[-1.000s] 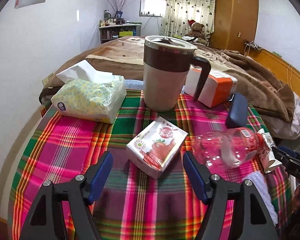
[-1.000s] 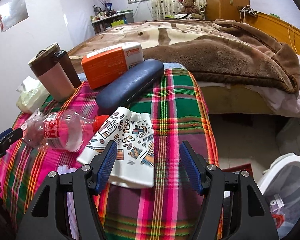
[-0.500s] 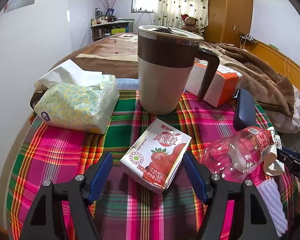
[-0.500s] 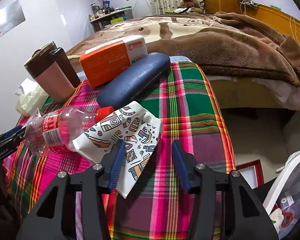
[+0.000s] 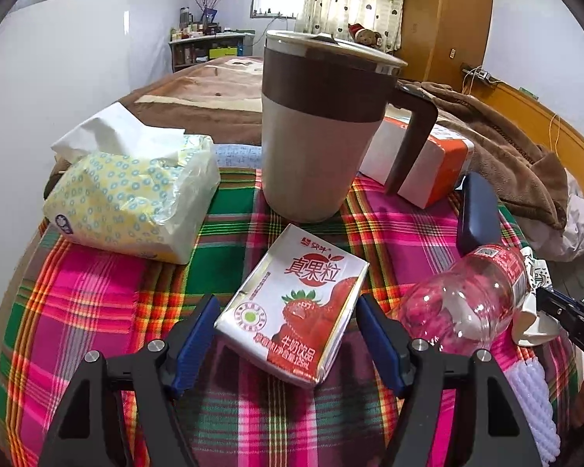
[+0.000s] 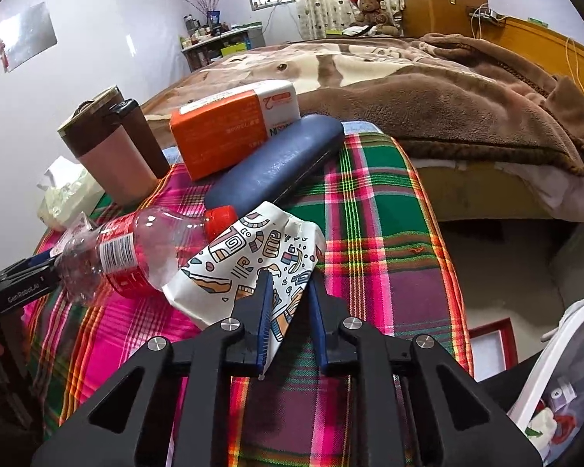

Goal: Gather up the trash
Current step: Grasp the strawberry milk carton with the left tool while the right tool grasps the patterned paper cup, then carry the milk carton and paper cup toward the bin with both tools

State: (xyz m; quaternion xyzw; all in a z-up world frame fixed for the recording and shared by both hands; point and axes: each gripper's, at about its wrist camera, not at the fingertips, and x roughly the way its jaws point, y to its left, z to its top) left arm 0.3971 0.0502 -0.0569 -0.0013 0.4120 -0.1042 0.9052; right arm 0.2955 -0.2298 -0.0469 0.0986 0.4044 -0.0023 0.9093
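Right gripper (image 6: 288, 303) closed — pinching patterned wrapper (image 6: 249, 257).

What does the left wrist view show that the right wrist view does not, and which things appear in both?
Only the left wrist view shows the strawberry milk carton lying between the fingers of the open left gripper.

Only the right wrist view shows the right gripper shut on the white patterned paper wrapper, and the white trash bin beside the table.

Both show the clear plastic bottle with the red label, the brown-and-beige lidded mug, the orange-and-white box, the dark blue case and the yellow tissue pack.
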